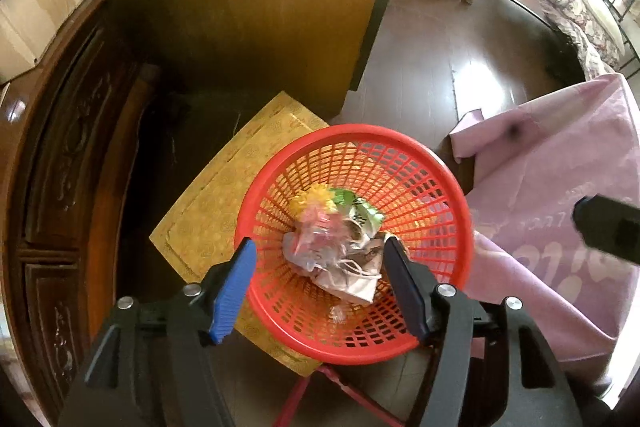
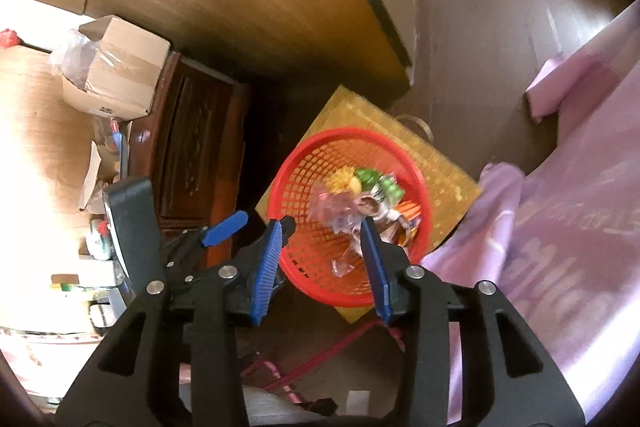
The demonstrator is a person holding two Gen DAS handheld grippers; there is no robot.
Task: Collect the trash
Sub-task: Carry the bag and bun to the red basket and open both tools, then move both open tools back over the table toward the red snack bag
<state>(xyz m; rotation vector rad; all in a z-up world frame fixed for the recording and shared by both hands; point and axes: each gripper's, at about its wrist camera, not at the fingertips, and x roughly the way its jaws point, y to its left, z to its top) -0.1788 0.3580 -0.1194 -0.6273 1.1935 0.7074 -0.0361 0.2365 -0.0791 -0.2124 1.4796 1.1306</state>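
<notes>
so, progress: your red basket (image 1: 448,187) already holds a heap of wrappers (image 1: 336,239); nothing is pinched; whether more trash is left, you cannot tell
tongs: left tongs (image 1: 320,255) spread and empty over the basket; right tongs (image 2: 324,231) spread and empty
left view only: the yellow mat (image 1: 224,195) in full
right view only: cardboard box (image 2: 120,83) on the cluttered tabletop (image 2: 36,115); the left tongs from the side
</notes>
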